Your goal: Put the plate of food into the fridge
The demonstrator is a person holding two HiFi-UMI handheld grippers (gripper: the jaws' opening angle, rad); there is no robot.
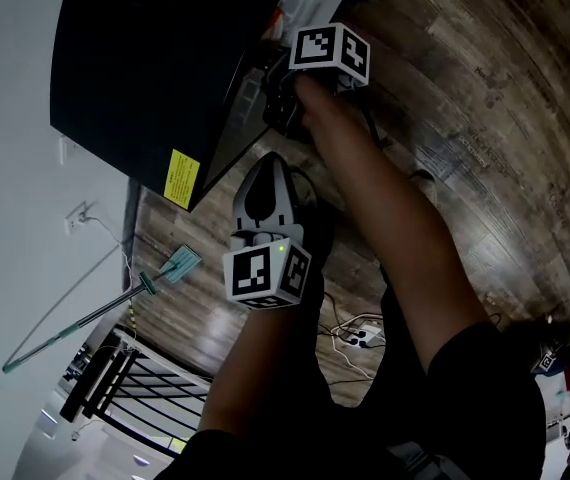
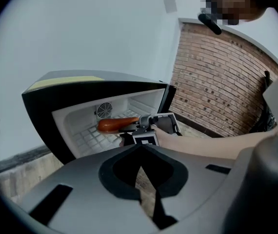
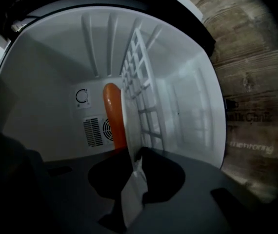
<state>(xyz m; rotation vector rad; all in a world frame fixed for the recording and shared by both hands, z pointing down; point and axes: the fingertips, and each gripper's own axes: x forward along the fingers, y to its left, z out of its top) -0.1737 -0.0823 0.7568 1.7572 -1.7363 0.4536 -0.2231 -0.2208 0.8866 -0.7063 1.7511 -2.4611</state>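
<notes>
A black mini fridge (image 1: 145, 68) stands open, its white inside (image 3: 56, 82) lit. My right gripper (image 3: 134, 172) reaches inside it, shut on the rim of a white plate (image 3: 129, 130) seen edge-on. An orange piece of food (image 3: 113, 116) lies on the plate, which sits against the wire shelf (image 3: 144, 96). From the left gripper view the same food (image 2: 117, 124) shows inside the fridge, in front of the right gripper (image 2: 151, 126). My left gripper (image 1: 268, 168) hangs outside, just before the fridge opening, jaws together and empty.
The fridge door (image 1: 220, 128) swings open beside my arms. A fan grille (image 3: 97, 130) is on the back wall. Dark wood floor (image 1: 485, 88) lies below, with a power strip and cables (image 1: 360, 336), a mop (image 1: 165, 268) and a black rack (image 1: 115, 378). A brick wall (image 2: 217, 82) stands behind.
</notes>
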